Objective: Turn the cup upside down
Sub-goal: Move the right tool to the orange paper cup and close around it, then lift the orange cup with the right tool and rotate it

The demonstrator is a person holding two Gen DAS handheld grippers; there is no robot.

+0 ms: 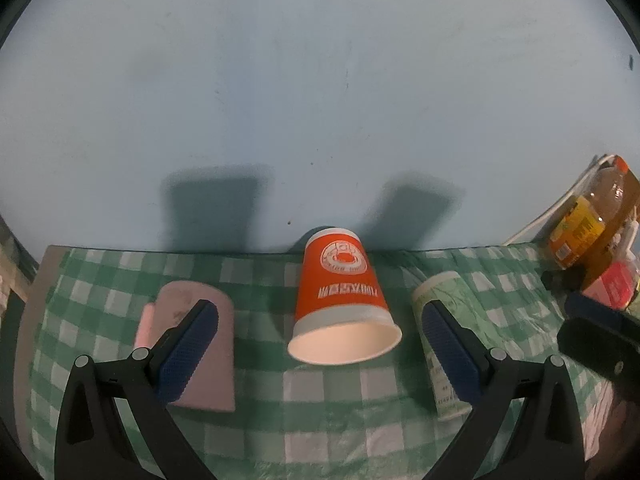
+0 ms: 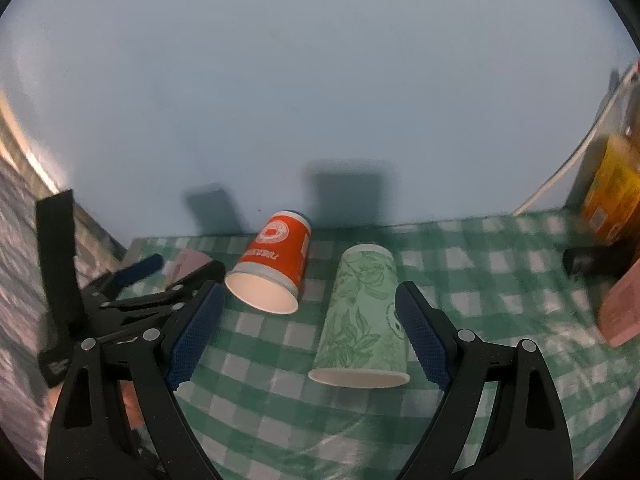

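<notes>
An orange paper cup [image 1: 342, 296] lies on its side on the green checked tablecloth [image 1: 320, 420], mouth toward me; it also shows in the right wrist view [image 2: 274, 264]. A green leaf-print cup [image 2: 362, 316] lies on its side to its right, partly behind the left gripper's right finger in the left wrist view [image 1: 440, 344]. A pink cup [image 1: 192, 340] lies to the left. My left gripper [image 1: 320, 346] is open, its fingers either side of the orange cup's mouth. My right gripper [image 2: 308, 332] is open, the green cup between its fingers.
A pale blue wall [image 1: 320, 100] stands right behind the table. An amber bottle [image 1: 588, 224] and a pink box [image 2: 620, 308] stand at the right. The right gripper [image 1: 596, 336] shows in the left wrist view; the left gripper [image 2: 132, 288] shows in the right wrist view.
</notes>
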